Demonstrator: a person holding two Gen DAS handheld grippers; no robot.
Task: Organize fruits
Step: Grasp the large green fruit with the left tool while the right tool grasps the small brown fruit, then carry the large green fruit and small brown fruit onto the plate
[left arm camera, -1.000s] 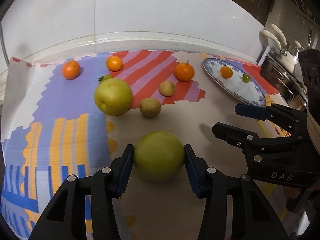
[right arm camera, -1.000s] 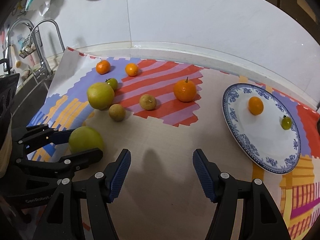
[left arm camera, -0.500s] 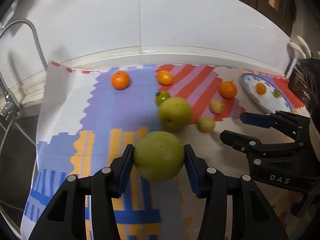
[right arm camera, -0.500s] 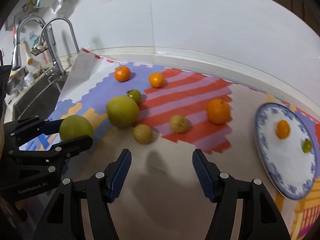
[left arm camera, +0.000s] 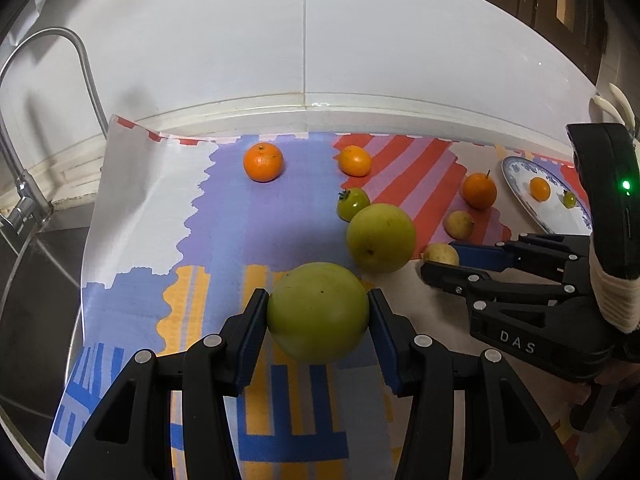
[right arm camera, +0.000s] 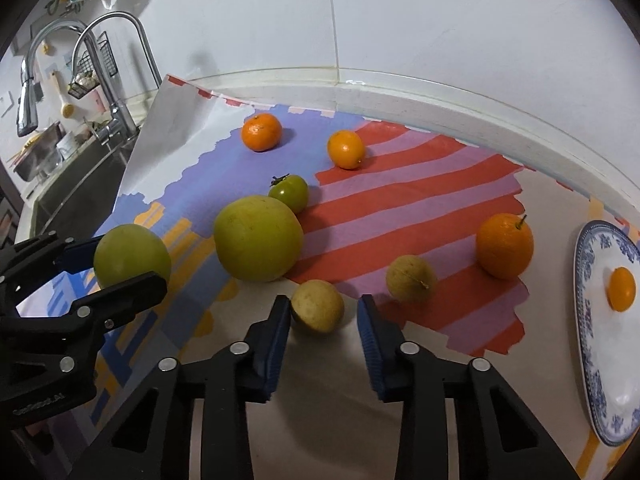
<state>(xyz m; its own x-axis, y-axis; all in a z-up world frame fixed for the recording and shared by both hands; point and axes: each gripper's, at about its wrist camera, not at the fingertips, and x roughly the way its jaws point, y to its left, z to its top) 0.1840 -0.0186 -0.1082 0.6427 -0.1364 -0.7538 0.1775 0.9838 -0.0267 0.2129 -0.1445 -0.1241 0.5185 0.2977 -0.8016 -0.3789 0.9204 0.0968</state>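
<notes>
Clamped between the left gripper (left arm camera: 318, 300) pads, lower centre of the left wrist view: a large green fruit (left arm camera: 316, 320). Closing around a small yellow fruit (right arm camera: 317, 312) on the mat (right arm camera: 400, 208), lower centre of the right wrist view: the right gripper (right arm camera: 323, 300), left pad touching, a slim gap at the right pad.

From my feed I see a white tiled wall (right arm camera: 440, 20) rising behind the bench (right arm camera: 460, 92), with a pale raised ledge running along where the two meet. A patterned mat (left arm camera: 224, 216) in purple, red stripes, orange and blue covers the bench top. At the left stands a curved chrome tap (right arm camera: 116, 64) over a steel sink (right arm camera: 76, 196), with a small wire rack (right arm camera: 86, 76) hanging beside it. Dark wooden cabinetry (left arm camera: 560, 4) shows at the upper right. The lighting is dim and cool indoors.
</notes>
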